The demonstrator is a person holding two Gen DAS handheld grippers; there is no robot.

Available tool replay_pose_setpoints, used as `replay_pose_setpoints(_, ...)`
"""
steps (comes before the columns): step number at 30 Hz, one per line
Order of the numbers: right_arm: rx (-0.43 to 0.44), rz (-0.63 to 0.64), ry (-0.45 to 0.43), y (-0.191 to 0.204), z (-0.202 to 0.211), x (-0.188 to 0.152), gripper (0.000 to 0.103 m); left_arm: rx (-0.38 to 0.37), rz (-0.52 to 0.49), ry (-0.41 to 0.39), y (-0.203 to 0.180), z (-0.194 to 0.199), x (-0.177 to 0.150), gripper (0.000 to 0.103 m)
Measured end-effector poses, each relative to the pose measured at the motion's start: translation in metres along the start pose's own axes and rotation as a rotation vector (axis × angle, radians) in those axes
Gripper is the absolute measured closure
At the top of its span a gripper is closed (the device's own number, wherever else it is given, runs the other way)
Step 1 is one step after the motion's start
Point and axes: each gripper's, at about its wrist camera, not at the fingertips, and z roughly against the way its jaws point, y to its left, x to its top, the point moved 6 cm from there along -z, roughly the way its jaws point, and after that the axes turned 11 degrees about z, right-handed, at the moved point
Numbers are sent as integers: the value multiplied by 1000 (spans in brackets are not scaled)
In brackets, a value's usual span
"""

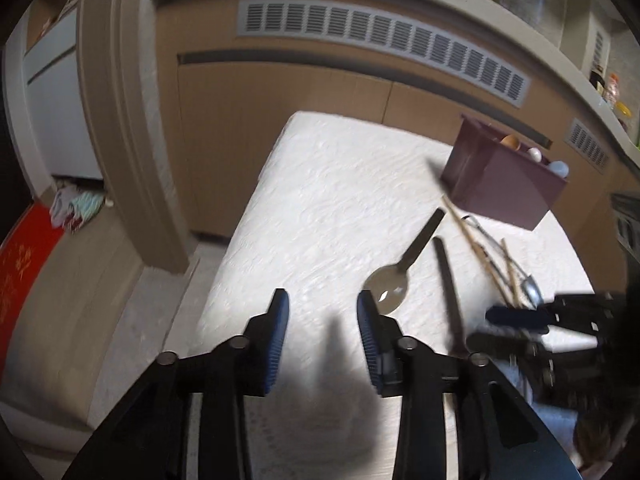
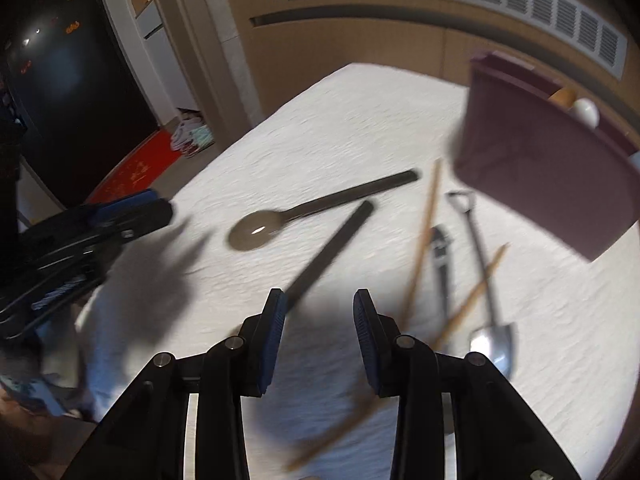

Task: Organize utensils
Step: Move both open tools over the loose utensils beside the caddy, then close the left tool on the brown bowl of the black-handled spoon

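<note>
Several utensils lie on a white-clothed table (image 2: 360, 120): a dark spoon (image 2: 304, 212) (image 1: 404, 266), a dark flat stick-like utensil (image 2: 328, 252) (image 1: 450, 292), wooden chopsticks (image 2: 424, 240) (image 1: 476, 244), a shovel-shaped metal spoon (image 2: 486, 280) and a small dark tool (image 2: 440, 252). A maroon holder box (image 2: 540, 160) (image 1: 500, 176) stands at the far right with round-ended items in it. My left gripper (image 1: 322, 308) is open and empty, just left of the spoon bowl. My right gripper (image 2: 318, 308) is open and empty over the near end of the dark stick.
Wooden cabinets with a vent grille (image 1: 380, 36) run behind the table. A pillar (image 1: 120, 120) and a red mat (image 1: 20, 272) are at the left. The table's left edge drops to the floor (image 1: 140, 320). The left gripper shows at the right view's left side (image 2: 100, 224).
</note>
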Motion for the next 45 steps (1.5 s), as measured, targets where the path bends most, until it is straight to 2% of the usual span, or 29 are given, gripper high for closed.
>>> replay_pose_setpoints(2,-9,35,16,17,-4,-4,69,-41,-4,25,-2,0,-9,65)
replay_pose_setpoints(4,-83,118,1,23,-1,-3,69,-126,-39,65,-18,3,-23,65)
replay_pose_setpoints(7,-187,175,6,4,7,0,69,-235,-117,134,-46,5,-48,63)
replay_pose_setpoints(9,-234,155,18,-19,15,-3,67,-291,-201,178,-71,6,-68,57)
replay_pose_setpoints(10,-264,138,19,-31,22,-5,65,-292,-225,184,-78,5,-72,53)
replay_pose_setpoints(13,-327,69,13,-64,40,-19,61,-222,-280,191,-94,-6,-79,53)
replay_pose_setpoints(15,-343,21,11,-78,50,-33,61,-207,-297,200,-101,-7,-81,53)
replay_pose_setpoints(17,-361,-10,4,-87,57,-45,56,-266,-307,255,-113,-6,-86,53)
replay_pose_setpoints(20,-381,-66,-21,-102,68,-66,48,-412,-306,350,-142,-1,-98,51)
replay_pose_setpoints(22,-372,-111,-29,-111,70,-75,48,-478,-313,384,-162,-1,-102,50)
replay_pose_setpoints(24,-369,-152,-32,-117,72,-89,48,-514,-352,391,-181,0,-103,50)
replay_pose_setpoints(27,-366,-187,-36,-126,76,-102,48,-494,-488,337,-193,5,-90,49)
replay_pose_setpoints(28,-362,-192,-40,-128,79,-106,48,-459,-575,297,-193,6,-82,43)
replay_pose_setpoints(29,-360,-194,-43,-129,81,-110,48,-434,-641,272,-191,5,-76,33)
replay_pose_setpoints(31,-356,-201,-48,-131,85,-117,48,-390,-747,258,-184,-3,-65,24)
replay_pose_setpoints(32,-350,-207,-51,-131,87,-121,48,-371,-772,271,-182,-10,-57,24)
replay_pose_setpoints(34,-340,-220,-61,-131,89,-125,47,-378,-740,319,-178,-27,-37,24)
replay_pose_setpoints(39,-308,-268,-69,-131,85,-131,46,-467,-547,442,-175,-74,-6,24)
replay_pose_setpoints(41,-303,-272,-64,-131,85,-133,46,-464,-511,475,-168,-83,-3,24)
replay_pose_setpoints(43,-310,-267,-55,-130,85,-136,46,-427,-470,502,-158,-101,1,24)
replay_pose_setpoints(45,-314,-262,-48,-130,86,-139,46,-434,-457,506,-149,-100,3,24)
